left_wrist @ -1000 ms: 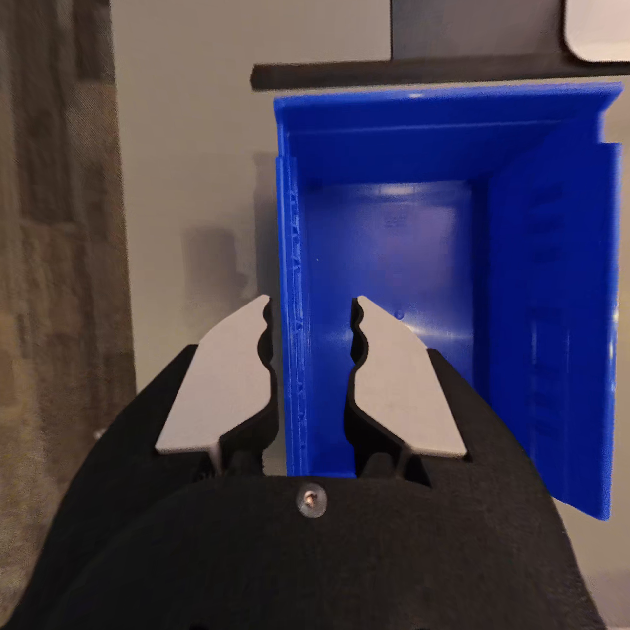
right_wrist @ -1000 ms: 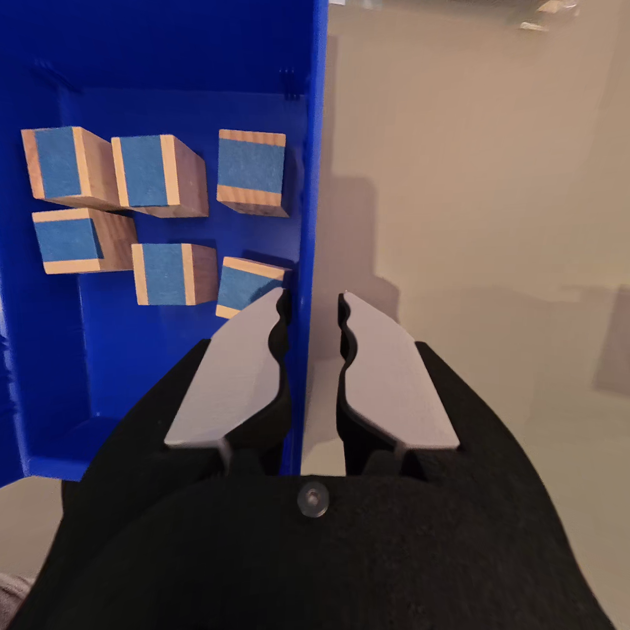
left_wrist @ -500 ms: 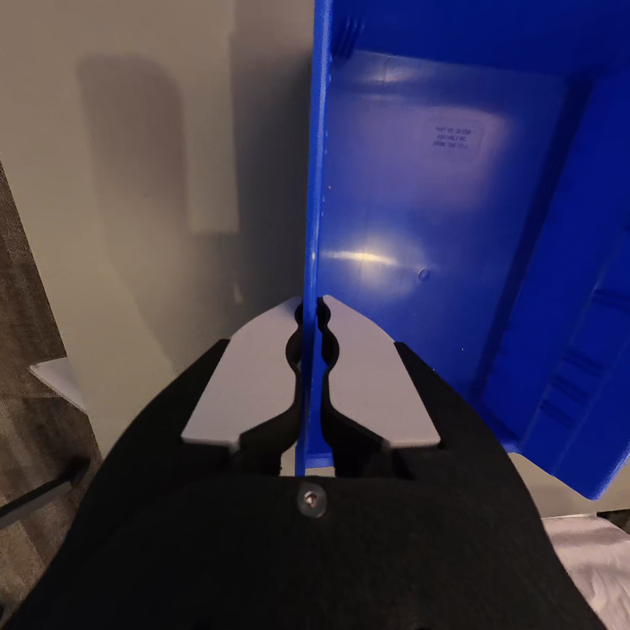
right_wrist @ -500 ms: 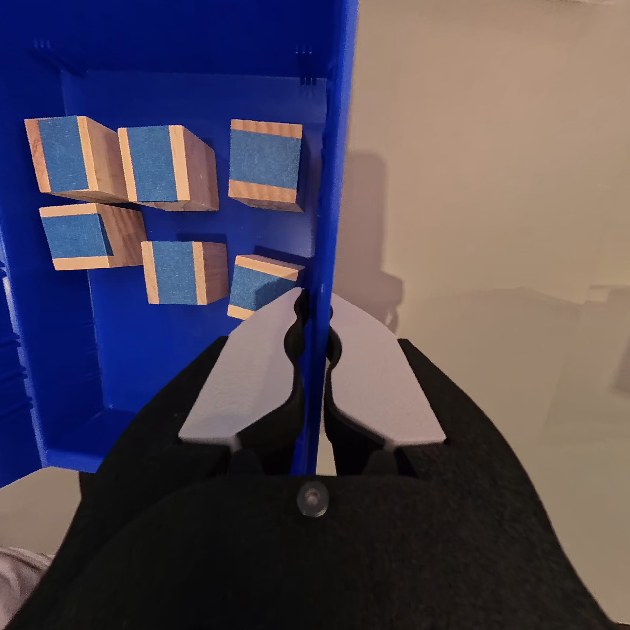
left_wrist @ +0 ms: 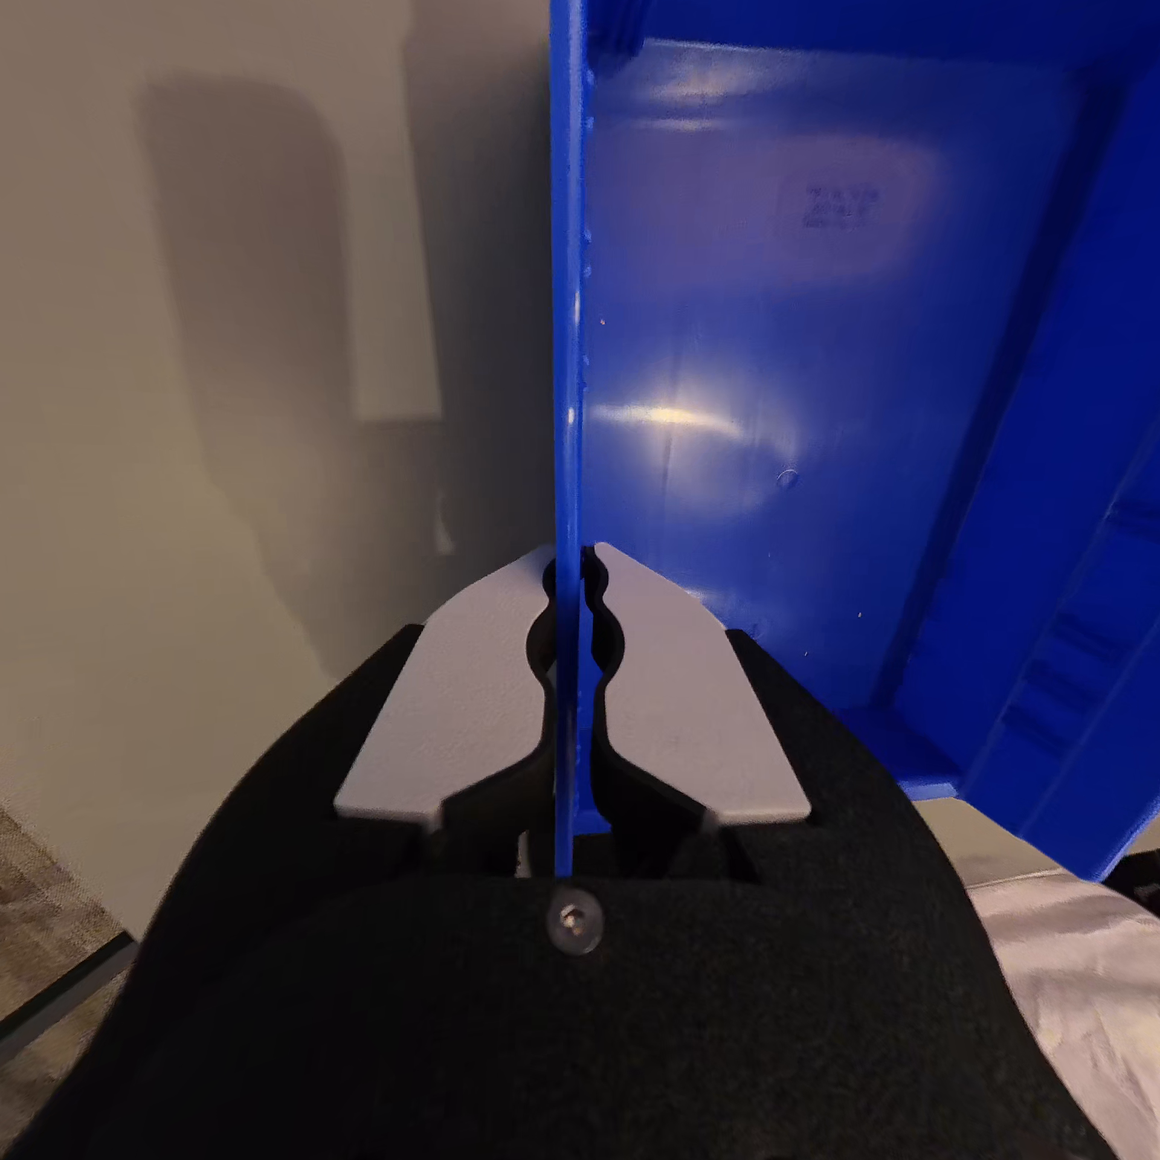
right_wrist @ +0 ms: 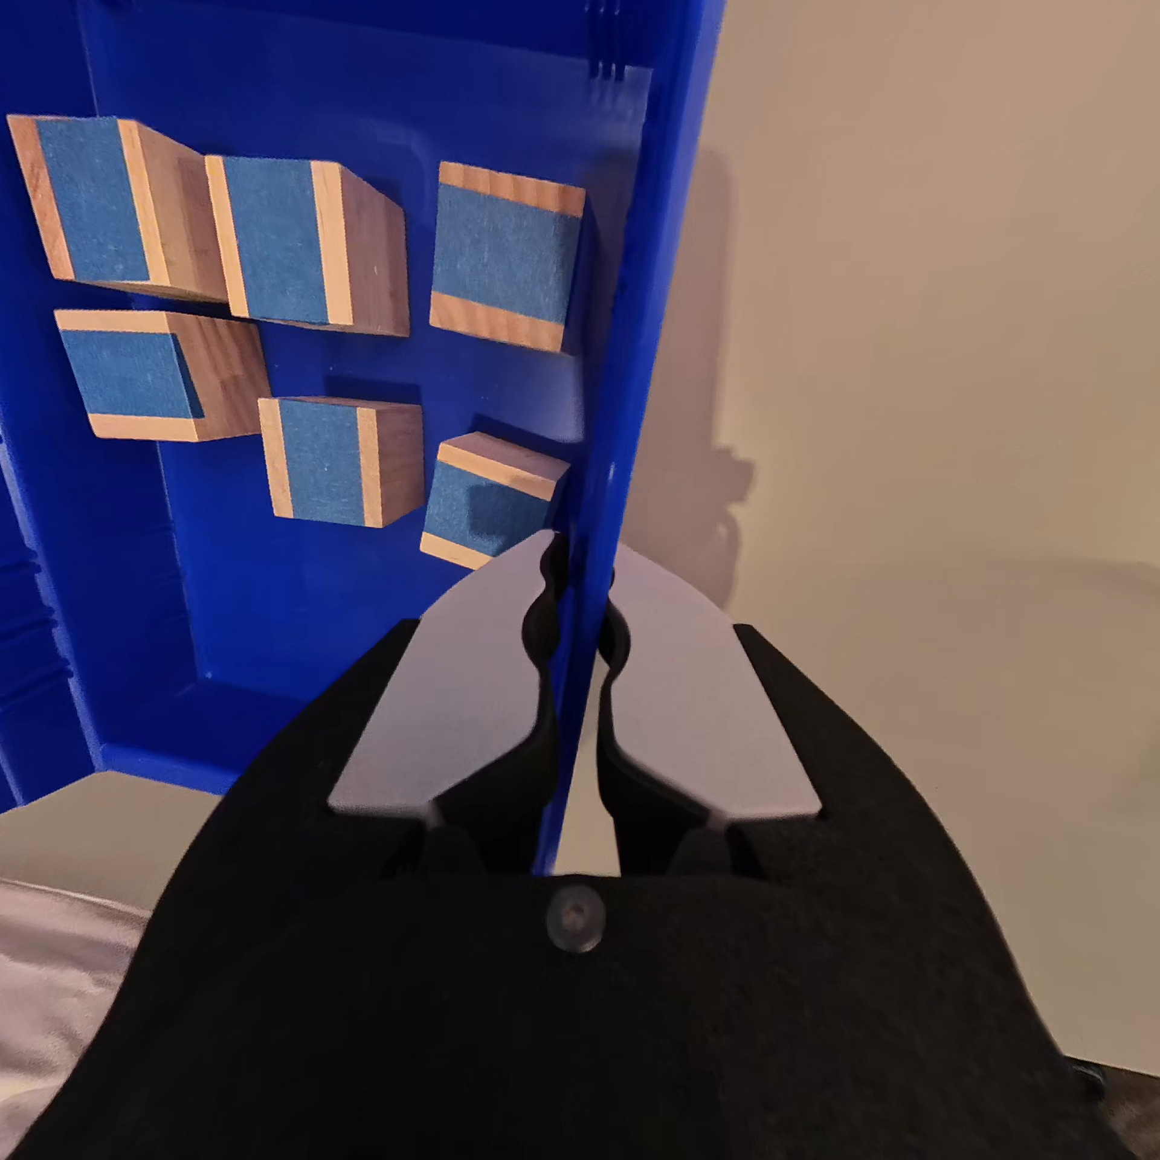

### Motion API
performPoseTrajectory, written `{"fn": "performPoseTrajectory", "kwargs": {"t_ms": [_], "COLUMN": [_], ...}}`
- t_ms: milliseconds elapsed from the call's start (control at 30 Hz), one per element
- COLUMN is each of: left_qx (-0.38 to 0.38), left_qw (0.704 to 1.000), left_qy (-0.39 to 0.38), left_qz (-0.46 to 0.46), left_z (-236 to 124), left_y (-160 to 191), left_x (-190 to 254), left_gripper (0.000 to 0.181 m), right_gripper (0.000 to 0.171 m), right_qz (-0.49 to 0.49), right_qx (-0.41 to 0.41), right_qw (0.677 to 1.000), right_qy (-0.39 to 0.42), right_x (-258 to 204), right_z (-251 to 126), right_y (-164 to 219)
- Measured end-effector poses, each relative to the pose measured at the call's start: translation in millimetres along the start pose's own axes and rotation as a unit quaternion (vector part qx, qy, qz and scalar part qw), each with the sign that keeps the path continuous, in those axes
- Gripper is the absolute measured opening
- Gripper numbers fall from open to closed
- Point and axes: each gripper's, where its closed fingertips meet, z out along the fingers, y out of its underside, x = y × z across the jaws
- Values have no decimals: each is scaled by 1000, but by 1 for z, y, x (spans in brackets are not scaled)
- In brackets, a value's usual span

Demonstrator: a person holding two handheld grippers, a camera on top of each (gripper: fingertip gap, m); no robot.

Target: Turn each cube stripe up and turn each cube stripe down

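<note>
Six wooden cubes [right_wrist: 314, 245], each showing a blue stripe flanked by pale wood edges on its upward face, sit loosely grouped in the far part of a blue plastic bin [right_wrist: 389, 602]. Three form a row from 10 to 12 o'clock in the right wrist view; two more sit below at 9 and 11 o'clock. The sixth cube [right_wrist: 489, 496] lies tilted near the picture's centre, just beside the bin's right wall and just beyond the right gripper [right_wrist: 580, 552].

The blocks look light, rigid and square-edged. Bare wood side faces should offer a firm, dry hold, so a pinch across two opposite side faces seems best for rolling one over. The two leftmost touch or nearly touch their neighbours, leaving little room for a finger between them. The tilted cube by the wall may be awkward to reach from the wall side.

The right gripper has its fingers pinched on the bin's thin right wall. In the left wrist view, the left gripper [left_wrist: 570, 552] is likewise clamped on the opposite wall, with bare blue floor stretching toward 1 o'clock. The bin rests on a beige tabletop [right_wrist: 941, 376]; the thin walls look smooth and somewhat flexible.
</note>
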Motion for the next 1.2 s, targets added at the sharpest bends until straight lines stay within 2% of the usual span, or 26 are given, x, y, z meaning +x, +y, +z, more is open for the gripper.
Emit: {"fn": "performPoseTrajectory", "kwargs": {"t_ms": [233,400,633,867,1033,1200], "left_qx": [1,-14,-95,-91,-89,-98], "left_qw": [998,994,990,989,983,976], "left_qy": [-22,-12,46,-23,20,53], "left_qz": [57,106,95,117,159,186], "left_z": [8,10,11,19,23,24], "left_y": [-9,-1,37,33,37,40], "left_x": [53,79,88,96,133,150], "left_gripper": [7,8,7,6,6,12], "right_gripper": [9,20,18,18,20,13], "right_qz": [-80,-136,-122,-119,-117,-118], "right_qx": [-24,-36,-46,-41,-27,-27], "right_qw": [996,990,990,992,993,992], "right_qy": [-3,-16,-44,-15,10,27], "right_x": [-69,-104,-108,-106,-103,-99], "right_z": [12,16,14,15,19,30], "right_y": [-16,-16,-10,-14,-23,-31]}}
